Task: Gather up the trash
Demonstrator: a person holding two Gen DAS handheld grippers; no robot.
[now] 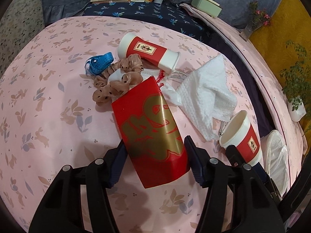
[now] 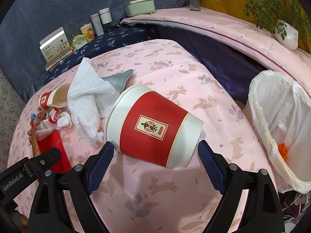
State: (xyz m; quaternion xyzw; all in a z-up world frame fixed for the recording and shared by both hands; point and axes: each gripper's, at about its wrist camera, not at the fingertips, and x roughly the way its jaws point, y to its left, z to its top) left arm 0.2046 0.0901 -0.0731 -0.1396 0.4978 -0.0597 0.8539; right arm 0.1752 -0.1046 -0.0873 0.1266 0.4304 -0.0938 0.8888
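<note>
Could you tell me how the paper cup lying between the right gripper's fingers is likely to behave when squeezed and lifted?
The paper cup is probably light and thin-walled, so a hard squeeze may crumple it. Lying on its side on the soft bedspread, it could roll if nudged. The right gripper straddles it, open, near its base.

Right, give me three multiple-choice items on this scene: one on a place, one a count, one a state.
1. The blue tape measure lies beside: A the scrunchie, B the bin, C the green box.
2. Red-and-white paper cups on the pink cloth: A one, B two, C four.
3. The cup at the right gripper: A lies on its side, B stands upright, C is crushed flat.
A, they lie together; B, one near, one farther back; A, its mouth faces sideways.
</note>
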